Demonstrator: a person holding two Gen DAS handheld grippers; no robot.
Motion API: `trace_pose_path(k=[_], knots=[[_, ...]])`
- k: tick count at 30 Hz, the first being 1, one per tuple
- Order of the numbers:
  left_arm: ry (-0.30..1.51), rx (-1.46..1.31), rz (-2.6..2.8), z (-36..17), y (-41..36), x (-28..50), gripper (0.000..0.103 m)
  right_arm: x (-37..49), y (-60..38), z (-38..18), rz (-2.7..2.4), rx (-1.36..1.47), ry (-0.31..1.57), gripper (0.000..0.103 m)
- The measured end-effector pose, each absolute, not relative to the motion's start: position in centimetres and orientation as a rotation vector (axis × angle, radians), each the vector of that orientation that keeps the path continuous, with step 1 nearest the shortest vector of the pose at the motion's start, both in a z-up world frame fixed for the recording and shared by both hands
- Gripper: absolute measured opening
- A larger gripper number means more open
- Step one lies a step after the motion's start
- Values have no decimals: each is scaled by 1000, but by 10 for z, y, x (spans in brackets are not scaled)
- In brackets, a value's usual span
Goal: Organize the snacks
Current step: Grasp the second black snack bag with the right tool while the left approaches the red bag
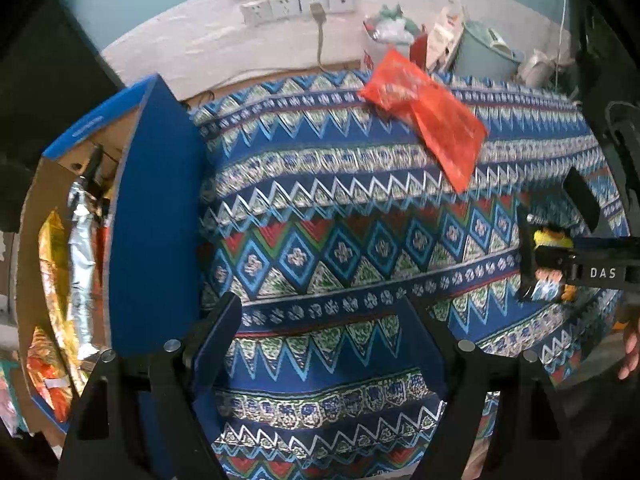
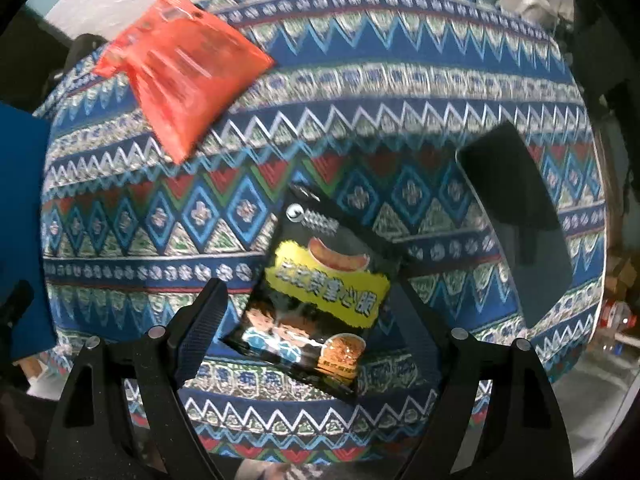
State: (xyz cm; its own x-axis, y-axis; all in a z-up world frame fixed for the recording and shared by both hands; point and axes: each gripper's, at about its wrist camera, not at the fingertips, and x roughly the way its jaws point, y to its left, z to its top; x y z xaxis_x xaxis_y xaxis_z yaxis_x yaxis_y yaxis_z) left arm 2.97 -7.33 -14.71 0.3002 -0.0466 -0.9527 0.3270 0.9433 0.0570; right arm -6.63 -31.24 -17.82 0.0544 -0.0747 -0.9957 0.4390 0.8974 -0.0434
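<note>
- The right gripper [image 2: 308, 320] is spread wide over a black snack bag [image 2: 316, 300] lying on the patterned cloth [image 2: 400, 92]; whether its fingers touch the bag is hard to tell.
- The left gripper [image 1: 320, 332] is spread wide, nothing between its fingers.
- A red bag [image 1: 428, 116] lies farther back.
- A blue box [image 1: 156, 216] beside the cloth holds more snacks.

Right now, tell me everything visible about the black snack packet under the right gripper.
The black snack packet is a glossy, flat pouch lying tilted on the patterned tablecloth. Its front shows a yellow band of characters, a sausage picture above, two cartoon children and a burger below. It looks sealed and unopened. It lies between the open fingers of the right gripper, which seem not to press it, though blur leaves contact uncertain. The phone-like black slab lies apart, to its right.
</note>
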Motion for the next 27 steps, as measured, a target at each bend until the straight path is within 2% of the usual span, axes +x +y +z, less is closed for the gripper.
trace_pose_path(k=[11, 12, 14, 16, 27], knots=[[1265, 306, -239, -162, -88, 35, 82, -70, -319, -214, -424, 339, 1510, 81], [1266, 306, -236, -162, -88, 36, 82, -69, -319, -213, -415, 325, 1502, 79], [1268, 301, -234, -164, -89, 39, 82, -65, -318, -212, -401, 302, 1494, 64], [1272, 293, -230, -166, -91, 43, 82, -57, -317, -207, -374, 263, 1476, 60], [1285, 234, -183, -180, -100, 81, 82, -12, -335, -181, -365, 65, 1344, 59]])
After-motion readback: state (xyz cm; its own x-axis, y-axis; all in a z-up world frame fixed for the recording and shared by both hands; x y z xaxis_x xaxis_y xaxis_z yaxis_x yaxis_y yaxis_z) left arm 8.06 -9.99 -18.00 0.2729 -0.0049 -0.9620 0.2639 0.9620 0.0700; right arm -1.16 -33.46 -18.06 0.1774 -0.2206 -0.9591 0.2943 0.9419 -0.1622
